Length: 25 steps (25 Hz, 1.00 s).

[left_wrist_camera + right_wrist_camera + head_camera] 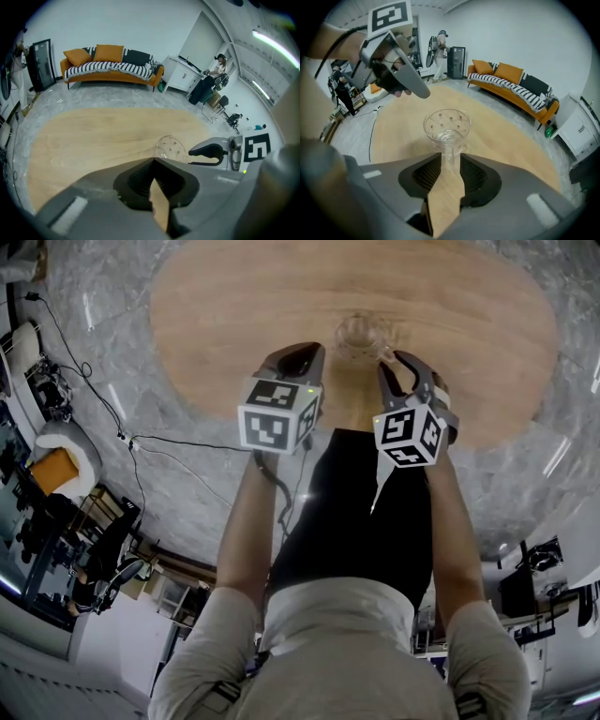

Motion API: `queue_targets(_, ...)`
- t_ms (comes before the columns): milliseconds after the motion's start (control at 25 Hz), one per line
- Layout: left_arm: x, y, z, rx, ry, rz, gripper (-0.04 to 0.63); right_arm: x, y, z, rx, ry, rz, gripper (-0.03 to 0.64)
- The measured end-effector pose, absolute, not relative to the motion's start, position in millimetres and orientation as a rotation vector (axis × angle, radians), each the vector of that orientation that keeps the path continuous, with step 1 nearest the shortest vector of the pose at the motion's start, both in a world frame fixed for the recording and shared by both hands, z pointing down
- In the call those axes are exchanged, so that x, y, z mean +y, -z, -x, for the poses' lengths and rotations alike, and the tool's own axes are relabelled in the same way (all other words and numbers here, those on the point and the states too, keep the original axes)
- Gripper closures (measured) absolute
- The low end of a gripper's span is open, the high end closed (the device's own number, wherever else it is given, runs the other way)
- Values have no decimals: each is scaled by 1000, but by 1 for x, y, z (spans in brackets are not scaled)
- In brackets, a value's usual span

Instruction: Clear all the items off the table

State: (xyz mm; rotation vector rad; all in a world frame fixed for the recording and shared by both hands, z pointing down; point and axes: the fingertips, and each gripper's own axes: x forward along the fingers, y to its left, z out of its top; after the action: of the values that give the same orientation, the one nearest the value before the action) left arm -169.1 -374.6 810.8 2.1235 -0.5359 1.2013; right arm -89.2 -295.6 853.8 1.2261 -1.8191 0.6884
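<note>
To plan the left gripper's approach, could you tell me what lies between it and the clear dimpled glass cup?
Only bare light wooden tabletop, as the head view shows.

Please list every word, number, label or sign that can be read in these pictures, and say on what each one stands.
No readable words or numbers in any view.
Left cube: only black-and-white square marker patterns, no letters.
Right cube: the same kind of pattern, no letters.
Clear glass: no print or label visible.
Furniture and equipment in the room behind: too small and blurred to show any text.
</note>
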Motion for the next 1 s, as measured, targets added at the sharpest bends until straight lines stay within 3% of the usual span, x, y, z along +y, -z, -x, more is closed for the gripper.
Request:
queue_targets(480, -382, -813, 172, -541, -1194, -2098, 574, -310, -884, 94, -1774, -572, -1131, 482)
queue_targets(600, -377, -814, 172, -540, -1190, -2085, 574, -314, -884, 92, -1763, -520, -1133, 560)
queue_targets(1000, -359, -814, 175, -563, -1162, -2051, 575, -309, -867, 93, -1869, -551, -1167, 574)
